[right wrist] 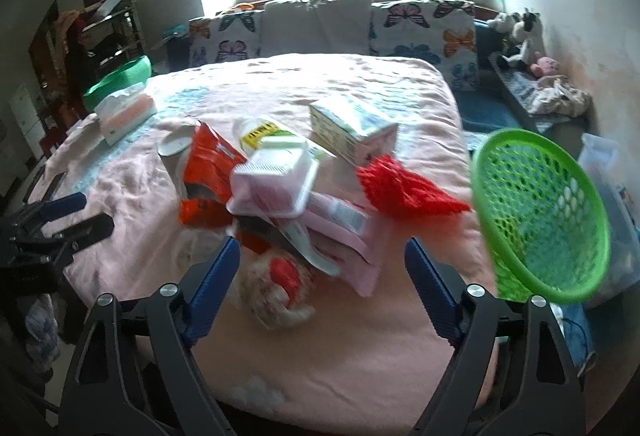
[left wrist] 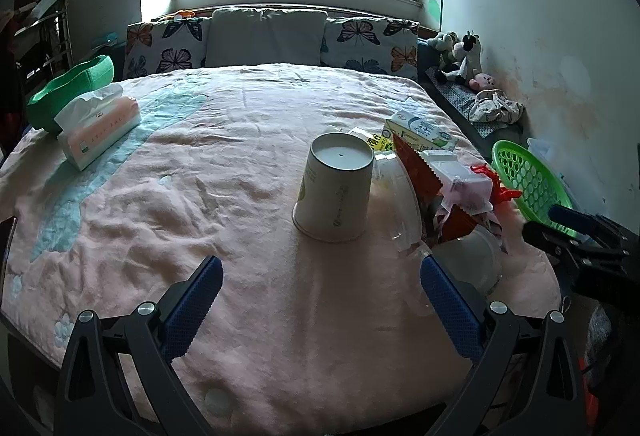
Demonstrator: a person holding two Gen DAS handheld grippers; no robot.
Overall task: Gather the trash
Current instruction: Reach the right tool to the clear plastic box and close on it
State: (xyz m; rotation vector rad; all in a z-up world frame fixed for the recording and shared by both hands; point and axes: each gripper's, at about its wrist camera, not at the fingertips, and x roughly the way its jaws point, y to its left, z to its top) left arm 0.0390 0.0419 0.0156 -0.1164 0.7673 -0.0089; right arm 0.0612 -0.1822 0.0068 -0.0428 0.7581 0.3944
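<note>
Two blue-padded grippers, left gripper (left wrist: 320,300) and right gripper (right wrist: 322,276), I hold wide and empty, facing the heaped wrappers beside the tilted green perforated plastic basket (right wrist: 560,236).

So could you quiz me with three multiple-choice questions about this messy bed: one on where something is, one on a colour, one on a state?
1. Where is the tissue box?
A. far left on the bed
B. inside the mesh basket
C. on the windowsill

2. What colour is the mesh basket?
A. blue
B. green
C. white

3. How does the paper cup stand?
A. upright
B. crushed flat
C. upside down

Answers:
1 A, it lies by the bed's left edge, next to a green basin.
2 B, its mesh is bright green.
3 C, its closed base faces up and its wide rim is on the blanket.
</note>
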